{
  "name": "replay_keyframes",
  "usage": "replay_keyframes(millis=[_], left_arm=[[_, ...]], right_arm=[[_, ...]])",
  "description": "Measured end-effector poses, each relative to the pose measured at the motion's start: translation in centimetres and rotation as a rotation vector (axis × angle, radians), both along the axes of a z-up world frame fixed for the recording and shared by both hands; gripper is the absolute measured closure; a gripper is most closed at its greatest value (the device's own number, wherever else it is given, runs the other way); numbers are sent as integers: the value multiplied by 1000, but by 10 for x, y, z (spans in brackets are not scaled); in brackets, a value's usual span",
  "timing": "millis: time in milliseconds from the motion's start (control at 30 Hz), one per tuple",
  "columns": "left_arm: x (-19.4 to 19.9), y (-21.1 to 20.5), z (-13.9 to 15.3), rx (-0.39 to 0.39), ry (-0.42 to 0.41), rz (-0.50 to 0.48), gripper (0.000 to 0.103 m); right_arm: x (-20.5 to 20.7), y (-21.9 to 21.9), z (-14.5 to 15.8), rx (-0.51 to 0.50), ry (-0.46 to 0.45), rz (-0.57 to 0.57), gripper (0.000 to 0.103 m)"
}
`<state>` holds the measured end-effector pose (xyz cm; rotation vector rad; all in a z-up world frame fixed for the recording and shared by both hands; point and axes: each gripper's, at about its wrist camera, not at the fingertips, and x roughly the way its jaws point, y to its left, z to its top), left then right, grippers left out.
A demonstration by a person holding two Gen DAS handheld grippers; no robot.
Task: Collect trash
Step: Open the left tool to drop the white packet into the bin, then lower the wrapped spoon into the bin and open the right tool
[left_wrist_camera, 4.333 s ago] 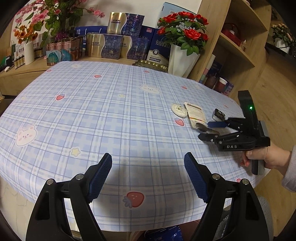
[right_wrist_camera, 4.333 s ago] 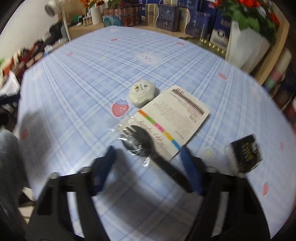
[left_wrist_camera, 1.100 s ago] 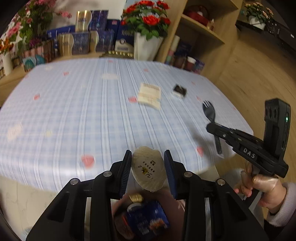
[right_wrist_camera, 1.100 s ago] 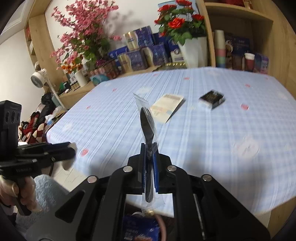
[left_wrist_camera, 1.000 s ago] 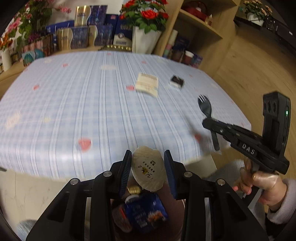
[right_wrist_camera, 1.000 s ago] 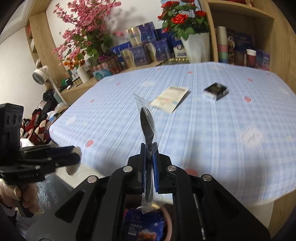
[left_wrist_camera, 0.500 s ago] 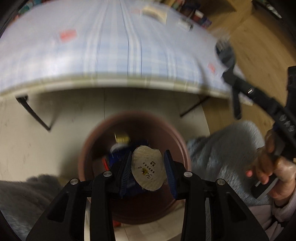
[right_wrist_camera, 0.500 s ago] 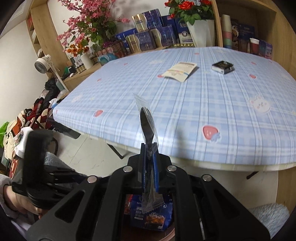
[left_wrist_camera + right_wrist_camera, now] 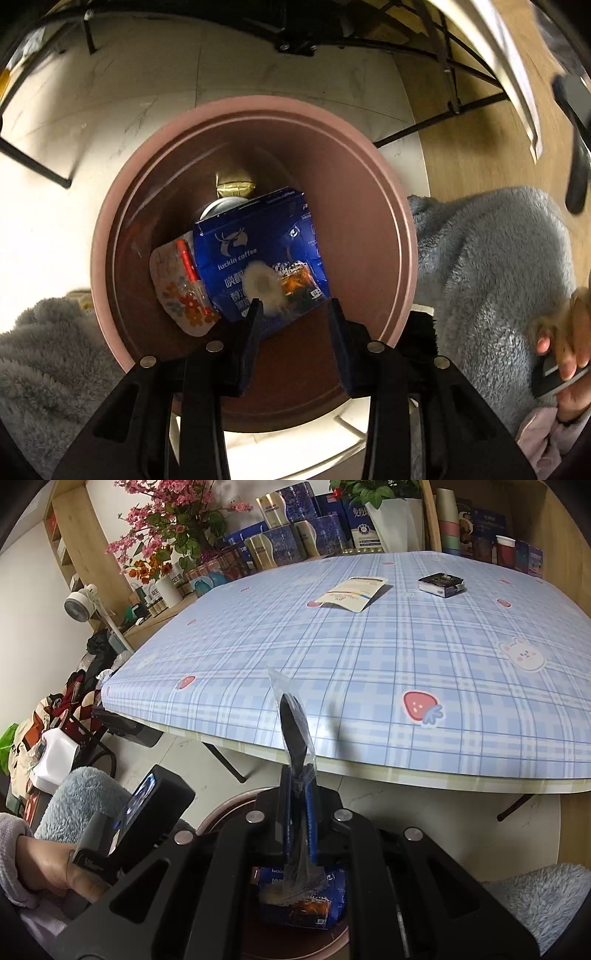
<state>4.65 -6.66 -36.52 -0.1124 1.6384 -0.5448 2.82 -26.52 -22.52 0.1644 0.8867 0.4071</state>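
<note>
While left gripper (image 9: 293,310) hangs released over bin rim (image 9: 255,101), right gripper (image 9: 297,775) clamps wrapped spork (image 9: 293,731).

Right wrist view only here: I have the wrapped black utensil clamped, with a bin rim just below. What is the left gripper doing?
Observer: The left gripper points down into the brown bin. Its jaws stand apart with nothing pressed between them.
Operator: Any trash near its tips?
Observer: Yes, a blurred white round packet shows just past the left fingertip, in front of the blue coffee bag. It looks to be dropping in.
Operator: What else is in the bin? I only see that blue bag.
Observer: A flowered pouch lies beside the bag, and a gold wrapper lies behind it.
</note>
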Motion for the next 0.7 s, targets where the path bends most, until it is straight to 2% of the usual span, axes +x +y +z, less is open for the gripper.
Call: replay_keyframes(millis=[67,167,333,433,500,600,700], left_arm=[[2,3,3,0,-13,20,57],[4,6,20,-26,-81,47,46],[-2,30,71,-73,-281,140,33],[-9,46,104,-78,-432,236,23],[-15,63,124,-83,-528,323,19],[-21,86,144,-84,-614,441,14],[-26,101,153,-84,-664,514,13]], right_arm=[[0,1,-1,-4,0,4,92],[0,1,-1,-7,3,4,92],[-1,5,-2,-19,6,14,92],[-2,11,-3,-33,10,32,92],[-2,16,-5,-44,16,51,92],[-3,27,-11,-68,38,96,92],[-3,44,-21,-112,72,158,92]])
